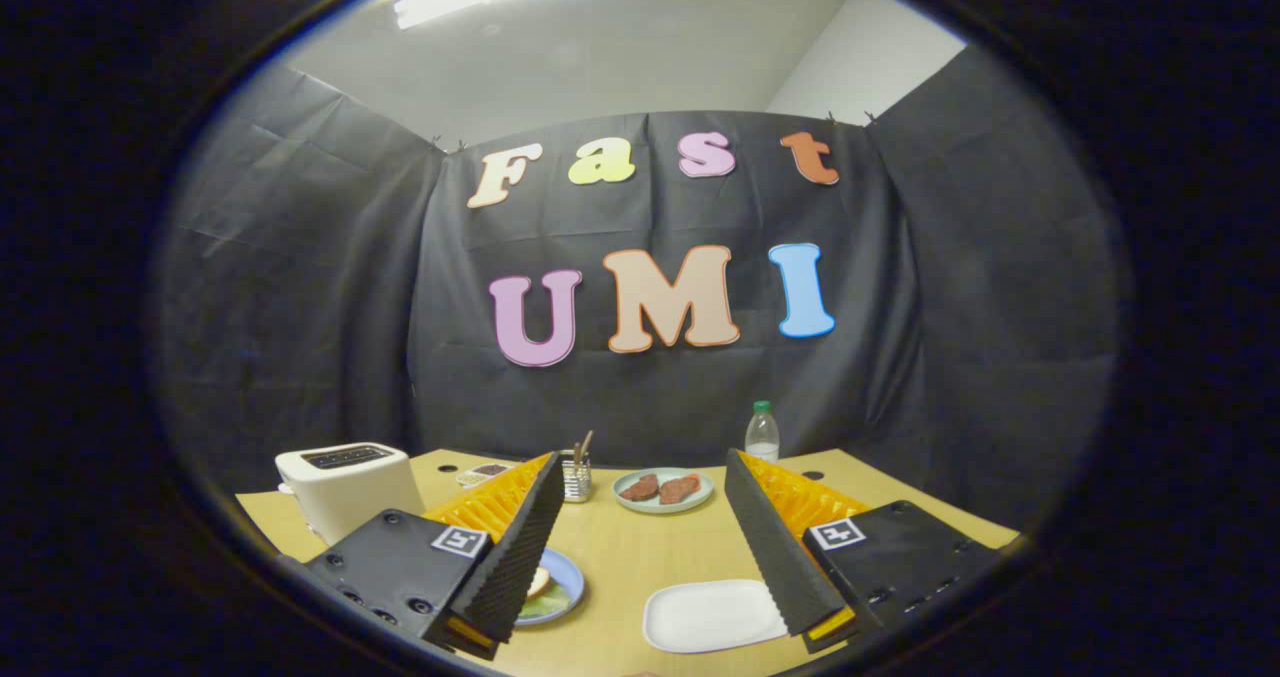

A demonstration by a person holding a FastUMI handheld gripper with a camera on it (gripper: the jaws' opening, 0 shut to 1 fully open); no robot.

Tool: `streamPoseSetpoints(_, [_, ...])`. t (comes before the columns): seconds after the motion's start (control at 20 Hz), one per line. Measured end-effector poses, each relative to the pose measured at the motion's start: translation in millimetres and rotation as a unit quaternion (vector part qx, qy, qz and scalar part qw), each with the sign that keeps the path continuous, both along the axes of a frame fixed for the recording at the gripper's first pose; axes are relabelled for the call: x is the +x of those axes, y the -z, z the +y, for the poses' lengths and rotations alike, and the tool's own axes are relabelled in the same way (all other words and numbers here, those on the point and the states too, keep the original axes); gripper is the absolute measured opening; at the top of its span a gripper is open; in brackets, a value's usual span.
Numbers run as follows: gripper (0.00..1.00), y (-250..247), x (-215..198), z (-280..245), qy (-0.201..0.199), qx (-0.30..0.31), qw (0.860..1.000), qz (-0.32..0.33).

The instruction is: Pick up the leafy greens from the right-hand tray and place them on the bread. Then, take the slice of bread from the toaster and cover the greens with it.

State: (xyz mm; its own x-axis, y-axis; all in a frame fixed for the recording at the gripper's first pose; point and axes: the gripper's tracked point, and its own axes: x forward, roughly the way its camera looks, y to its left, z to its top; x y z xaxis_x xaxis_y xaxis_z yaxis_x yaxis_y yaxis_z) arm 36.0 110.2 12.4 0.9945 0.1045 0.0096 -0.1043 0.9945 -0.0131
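Hand-held gripper: the hand-held gripper (pixel 640 547) hangs above the wooden surface (pixel 620 557) with its fingers (pixel 520 547) spread wide apart and nothing between them; released.

Leafy greens: the leafy greens (pixel 545 605) lie on a blue plate (pixel 568 575) together with a pale slice of bread (pixel 538 582). Most of the plate is hidden behind the left finger, so the long axis of the greens and the way they point cannot be told.

Toaster: a white toaster (pixel 350 487) stands upright at the left of the surface, beyond the left finger, its dark slots facing up. Whether a slice sits in the slots cannot be told.

White tray: a white rectangular tray (pixel 705 614) lies flat between the fingers, close to the right finger, which covers its right end. Its long side runs across from left to right.

Things around: a pale green plate (pixel 662 502) with two reddish-brown pieces of meat (pixel 660 488) sits beyond the fingers, near the middle of the surface. To its left stands a metal mesh cup (pixel 576 477) with sticks poking out, and left of that a small shallow dish (pixel 482 474). A clear bottle (pixel 762 434) with a green cap stands upright at the back, beyond the right finger.

Greens relative to gripper: just beside the left finger near its tip, on its inner side and below it, well apart from the right finger.
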Motion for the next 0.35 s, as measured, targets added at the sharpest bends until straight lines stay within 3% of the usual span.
streamPoseSetpoints(0.25, [1.0,-31,8,-15,0.008,-0.037,0.999,0.0])
streamPoseSetpoints(0.35, [1.0,-34,12,-9,-0.003,-0.024,1.0,-0.002])
